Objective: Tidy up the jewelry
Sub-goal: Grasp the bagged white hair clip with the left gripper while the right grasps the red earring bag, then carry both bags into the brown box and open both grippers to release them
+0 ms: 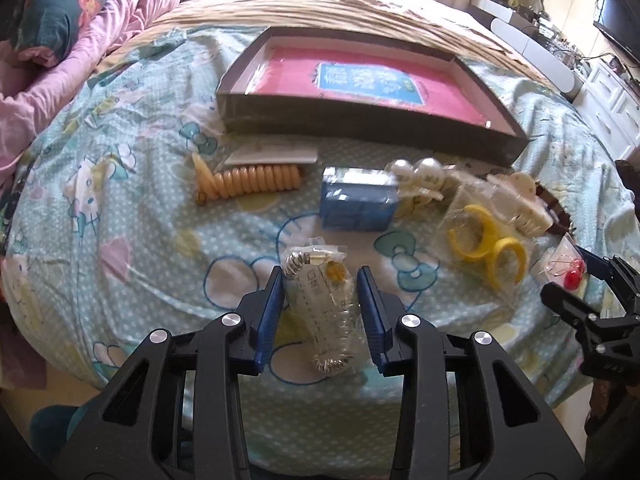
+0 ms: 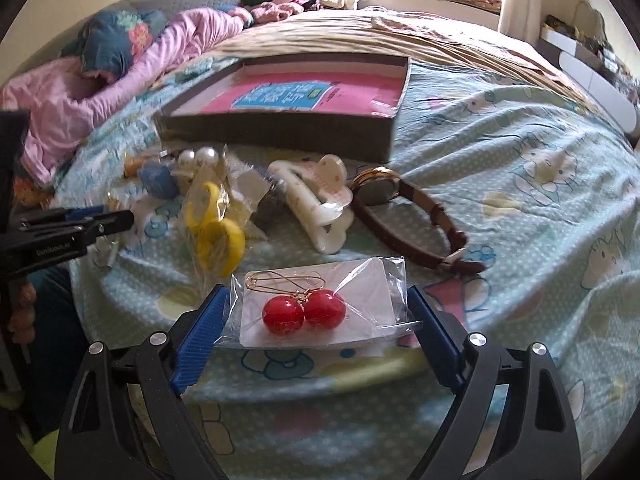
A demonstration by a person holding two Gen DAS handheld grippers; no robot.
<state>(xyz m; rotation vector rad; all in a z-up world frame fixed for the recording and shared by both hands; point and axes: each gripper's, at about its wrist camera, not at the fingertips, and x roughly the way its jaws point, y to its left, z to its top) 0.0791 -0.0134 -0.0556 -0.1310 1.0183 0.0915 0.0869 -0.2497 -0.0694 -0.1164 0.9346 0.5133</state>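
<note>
My left gripper (image 1: 320, 276) is open, its blue pads on either side of a clear packet of silver and gold jewelry (image 1: 320, 304) lying on the bedspread. My right gripper (image 2: 316, 300) is open around a clear packet of red cherry earrings (image 2: 316, 308); the packet also shows in the left wrist view (image 1: 568, 270). A shallow grey box with a pink bottom (image 1: 360, 80) (image 2: 304, 96) lies beyond. Yellow hoops in a bag (image 1: 486, 244) (image 2: 214, 232), a white claw clip (image 2: 316, 200), a brown watch (image 2: 408, 216), pearl clips (image 1: 416, 176), a blue box (image 1: 356, 200) and an orange coil tie (image 1: 248, 182) lie between.
All lies on a bed with a blue cartoon-print cover (image 2: 520, 200). Pink bedding (image 1: 100, 24) is piled at the far left. White furniture (image 1: 600, 88) stands at the right. A white card (image 1: 272, 156) lies in front of the box.
</note>
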